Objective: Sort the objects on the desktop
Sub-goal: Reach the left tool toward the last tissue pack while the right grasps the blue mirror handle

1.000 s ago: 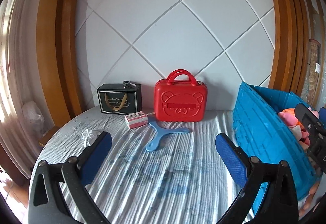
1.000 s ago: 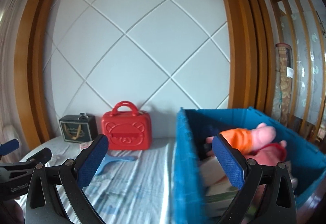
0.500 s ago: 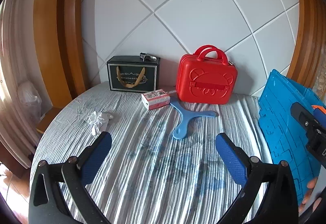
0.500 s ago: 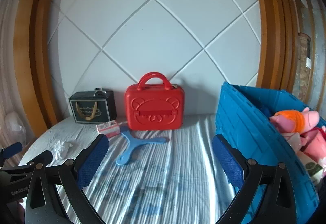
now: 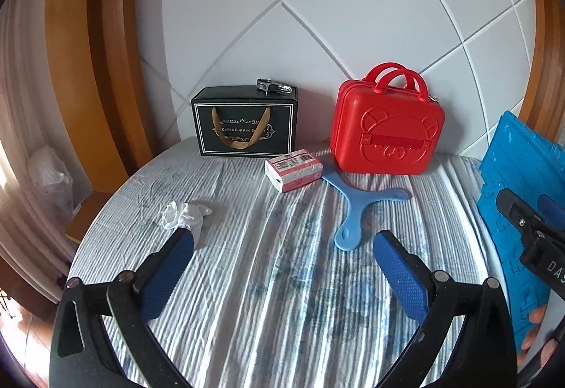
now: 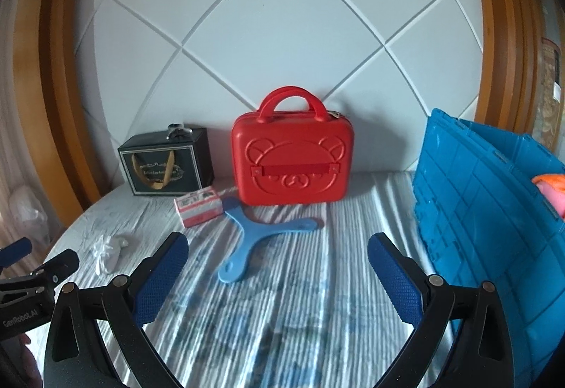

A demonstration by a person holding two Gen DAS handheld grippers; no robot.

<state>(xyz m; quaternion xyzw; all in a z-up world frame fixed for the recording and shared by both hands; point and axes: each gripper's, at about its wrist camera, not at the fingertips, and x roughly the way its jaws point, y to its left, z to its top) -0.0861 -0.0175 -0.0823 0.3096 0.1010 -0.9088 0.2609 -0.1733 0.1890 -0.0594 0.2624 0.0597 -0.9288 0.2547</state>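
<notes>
Left wrist view: the left gripper (image 5: 282,268) hangs spread and empty above the striped cloth (image 5: 268,289); the blue boomerang (image 5: 356,207) lies just beyond.

Right wrist view: the right gripper (image 6: 275,268) is spread, empty; boomerang (image 6: 254,239) ahead, blue crate (image 6: 487,204) right.

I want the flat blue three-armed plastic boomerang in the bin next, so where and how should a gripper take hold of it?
Probably by the near arm with the rounded end of the flat blue three-armed plastic boomerang, which points toward the open right gripper. It lies flat on the striped cloth, so come down steeply from above, fingers straddling that arm's narrow width. The far arms sit close to the red bear-faced case.
</notes>
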